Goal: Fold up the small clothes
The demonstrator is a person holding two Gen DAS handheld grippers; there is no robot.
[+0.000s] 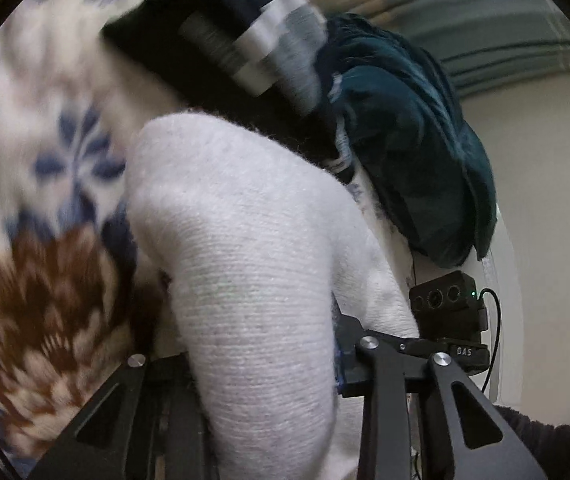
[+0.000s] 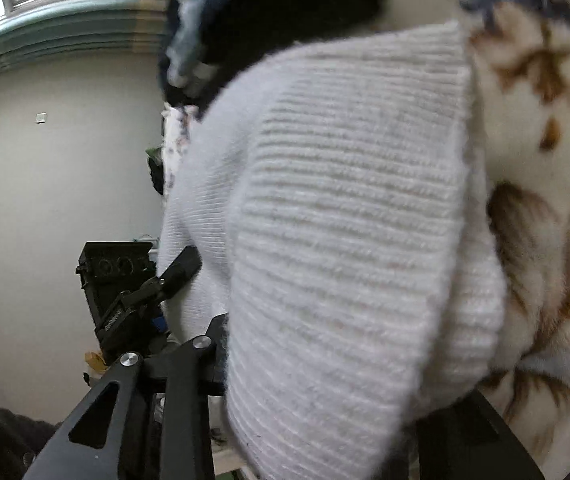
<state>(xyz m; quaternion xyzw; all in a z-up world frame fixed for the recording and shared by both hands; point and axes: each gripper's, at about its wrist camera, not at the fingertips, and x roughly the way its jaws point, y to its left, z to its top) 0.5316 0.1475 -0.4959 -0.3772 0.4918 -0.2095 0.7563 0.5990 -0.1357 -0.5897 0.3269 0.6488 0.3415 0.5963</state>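
Observation:
A white knitted sock [image 1: 245, 280] fills the middle of the left wrist view, draped between the black jaws of my left gripper [image 1: 253, 360], which is shut on it. The same white sock [image 2: 345, 240] fills the right wrist view, its ribbed cuff end gripped by my right gripper [image 2: 317, 380], also shut on it. The fingertips of both grippers are hidden under the fabric. The other gripper's body shows at the edge of each view, in the left wrist view [image 1: 445, 320] and in the right wrist view [image 2: 125, 300].
A fleece blanket with blue and brown flowers [image 1: 45, 200] lies under the sock. A pile of dark clothes, black with grey stripes [image 1: 245, 48] and teal [image 1: 417, 152], sits behind it. A plain wall [image 2: 45, 180] and a curtain [image 1: 505, 32] stand beyond.

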